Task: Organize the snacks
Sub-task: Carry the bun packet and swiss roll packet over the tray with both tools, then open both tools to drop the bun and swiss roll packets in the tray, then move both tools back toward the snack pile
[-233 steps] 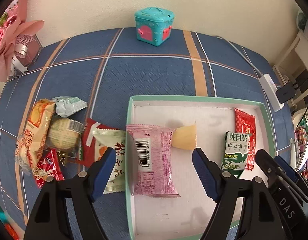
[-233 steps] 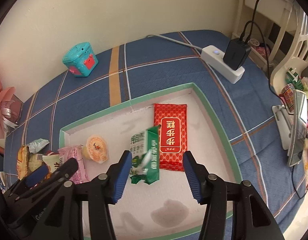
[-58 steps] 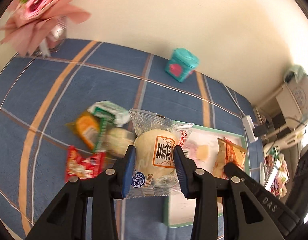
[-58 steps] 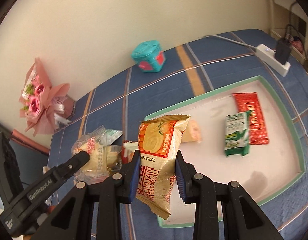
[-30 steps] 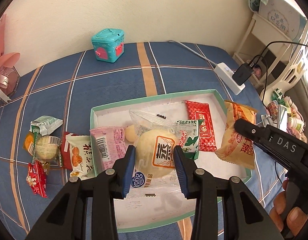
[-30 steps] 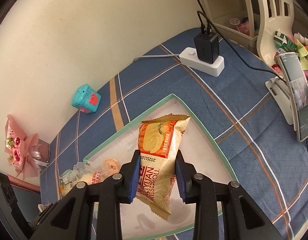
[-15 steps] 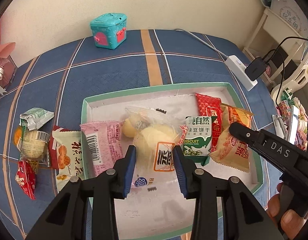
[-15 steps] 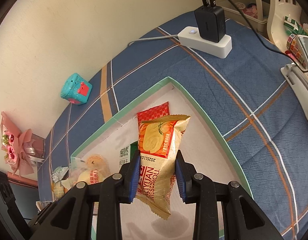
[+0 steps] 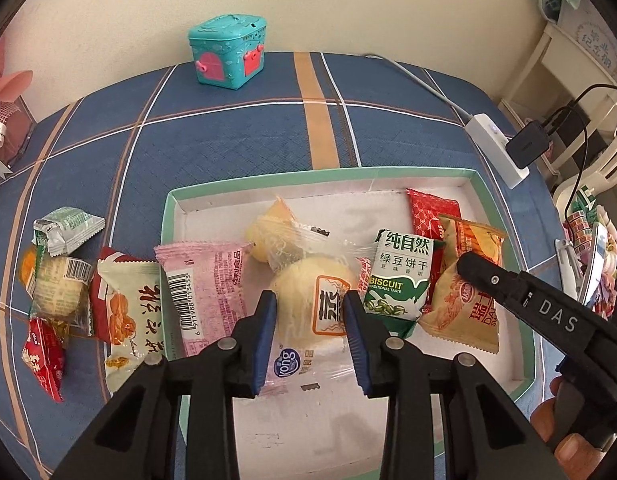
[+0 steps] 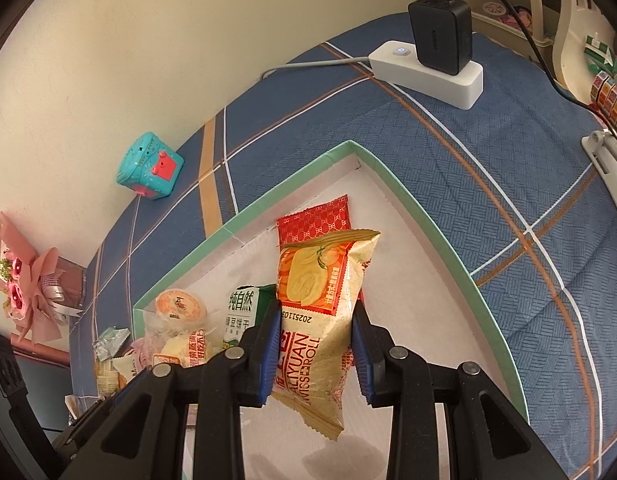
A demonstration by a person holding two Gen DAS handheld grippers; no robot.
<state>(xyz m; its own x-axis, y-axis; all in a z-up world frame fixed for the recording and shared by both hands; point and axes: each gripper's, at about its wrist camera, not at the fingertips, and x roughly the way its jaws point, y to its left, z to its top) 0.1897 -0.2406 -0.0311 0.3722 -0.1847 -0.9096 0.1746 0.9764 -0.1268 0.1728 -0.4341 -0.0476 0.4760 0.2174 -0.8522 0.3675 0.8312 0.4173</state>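
My left gripper [image 9: 310,340] is shut on a clear-wrapped yellow bun [image 9: 308,300] and holds it low inside the green-rimmed white tray [image 9: 504,248]. My right gripper [image 10: 314,354] is shut on an orange-and-gold swiss roll pack [image 10: 320,320], also over the tray [image 10: 440,248]; that pack shows at the tray's right in the left wrist view [image 9: 464,292]. In the tray lie a pink pack [image 9: 206,280], a yellow jelly cup [image 9: 268,232], a green biscuit pack [image 9: 400,280] and a red pack [image 9: 428,212].
Several snacks lie on the blue plaid cloth left of the tray: a cream-and-red pack [image 9: 124,312], a round cake [image 9: 56,288], a small green pack [image 9: 64,228], a red candy [image 9: 44,356]. A teal toy box [image 9: 228,52] stands at the back. A power strip [image 10: 428,68] lies right.
Both grippers have come down closer to the tray with their snacks. The bun now sits low between the pink pack and the green biscuit pack; the swiss roll is beside the red pack.
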